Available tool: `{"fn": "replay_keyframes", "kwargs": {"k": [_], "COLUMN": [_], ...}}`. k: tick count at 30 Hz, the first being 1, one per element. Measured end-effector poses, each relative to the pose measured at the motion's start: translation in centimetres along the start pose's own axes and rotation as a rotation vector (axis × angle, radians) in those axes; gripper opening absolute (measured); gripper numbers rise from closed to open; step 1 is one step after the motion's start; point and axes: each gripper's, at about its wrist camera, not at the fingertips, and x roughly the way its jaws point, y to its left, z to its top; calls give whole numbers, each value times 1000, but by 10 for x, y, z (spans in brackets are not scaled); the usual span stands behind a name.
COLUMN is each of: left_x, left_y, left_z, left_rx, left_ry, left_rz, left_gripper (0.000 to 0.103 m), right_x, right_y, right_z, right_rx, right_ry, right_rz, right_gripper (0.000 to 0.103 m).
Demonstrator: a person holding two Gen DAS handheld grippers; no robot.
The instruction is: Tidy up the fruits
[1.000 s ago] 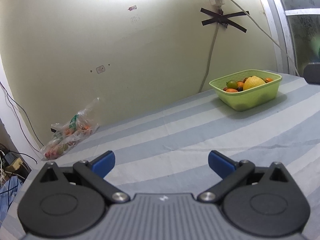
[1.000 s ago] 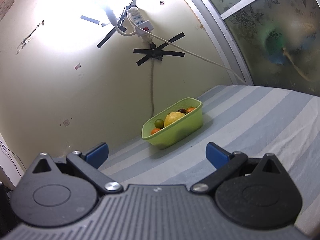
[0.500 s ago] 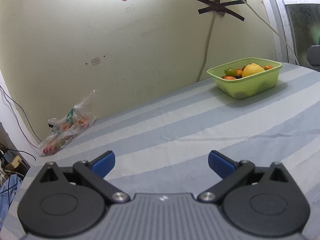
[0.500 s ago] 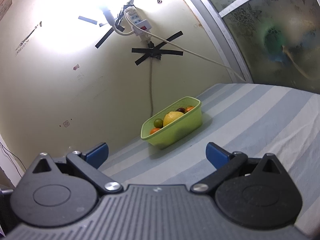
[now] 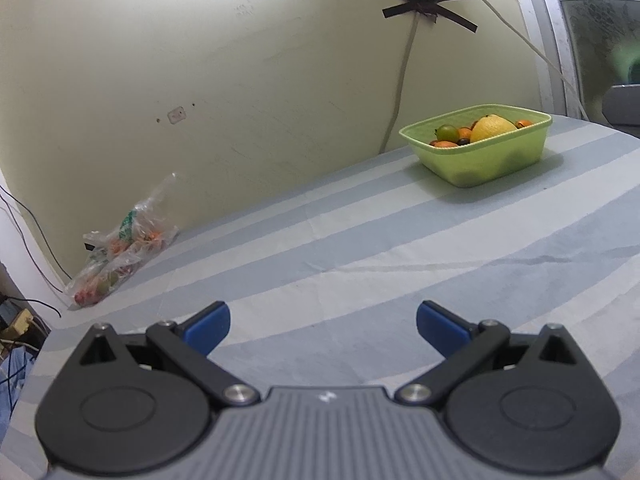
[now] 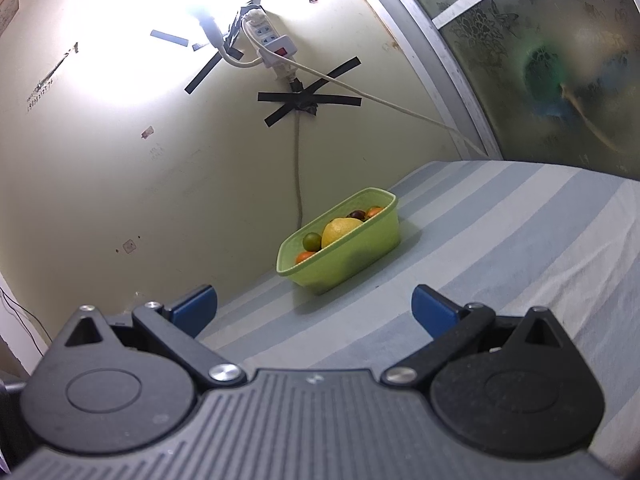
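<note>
Black hand-held gripper (image 5: 322, 322), blue fingertips (image 5: 208, 326)

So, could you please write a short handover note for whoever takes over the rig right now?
Left gripper: open, empty, above the striped cloth.
Right gripper: open, empty, facing the green tub.
Tub by the wall holds a lemon, a green fruit and small orange and dark fruits.
Plastic bag with more fruit lies at the far left by the wall.
Left: probably the bagged fruit.
</note>
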Motion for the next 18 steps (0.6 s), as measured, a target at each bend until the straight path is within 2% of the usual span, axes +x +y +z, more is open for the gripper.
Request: {"fn": "replay_keyframes", "kwargs": {"k": [18], "left_x": [4], "left_y": [-2], "left_z": [-1], "left_rx": [-14], "left_ry": [36], "left_rz": [-82], "left_gripper": [103], "right_x": [2], "right_y": [-4], "right_z": [0], "right_rx": [4], "right_ry": [10], "right_rz": [-4], "right_gripper": [103]}}
